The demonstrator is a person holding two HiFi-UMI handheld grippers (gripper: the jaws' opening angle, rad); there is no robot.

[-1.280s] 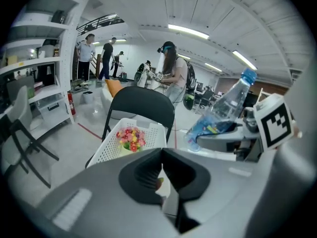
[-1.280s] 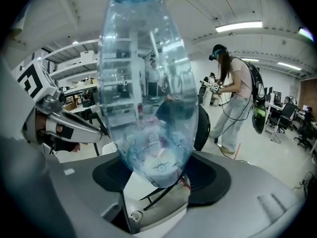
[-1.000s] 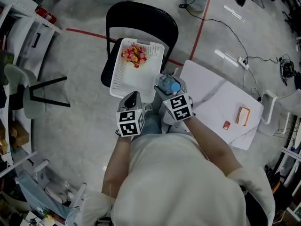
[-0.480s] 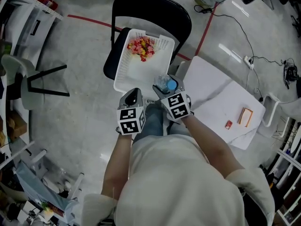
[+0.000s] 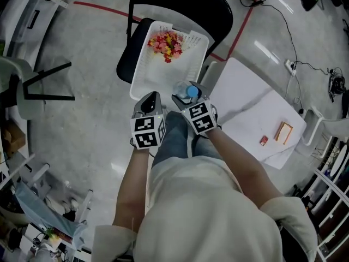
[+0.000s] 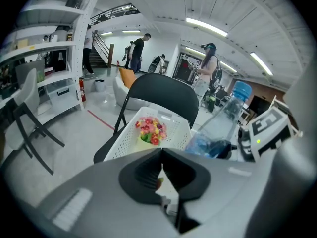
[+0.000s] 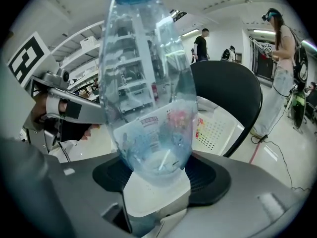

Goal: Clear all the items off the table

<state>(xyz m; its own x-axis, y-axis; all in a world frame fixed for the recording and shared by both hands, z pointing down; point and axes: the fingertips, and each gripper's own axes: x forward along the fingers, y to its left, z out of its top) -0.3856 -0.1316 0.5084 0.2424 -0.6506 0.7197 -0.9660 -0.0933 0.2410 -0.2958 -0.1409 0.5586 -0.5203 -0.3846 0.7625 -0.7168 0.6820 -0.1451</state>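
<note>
My right gripper is shut on the lower part of a clear plastic bottle with a blue cap. In the right gripper view the bottle stands up between the two pads. It hangs at the near right corner of a white basket, which sits on a black folding chair and holds a bunch of red and yellow flowers. My left gripper is beside it on the left, shut with nothing in it. In the left gripper view the pads meet.
A white table lies to the right with an orange box and a small red item on it. Cables run over the floor beyond it. A red line crosses the floor behind the chair. Shelving and a chair stand at the left.
Both grippers have moved a little forward toward the basket. The bottle stays in the right gripper. The left gripper stays shut.
</note>
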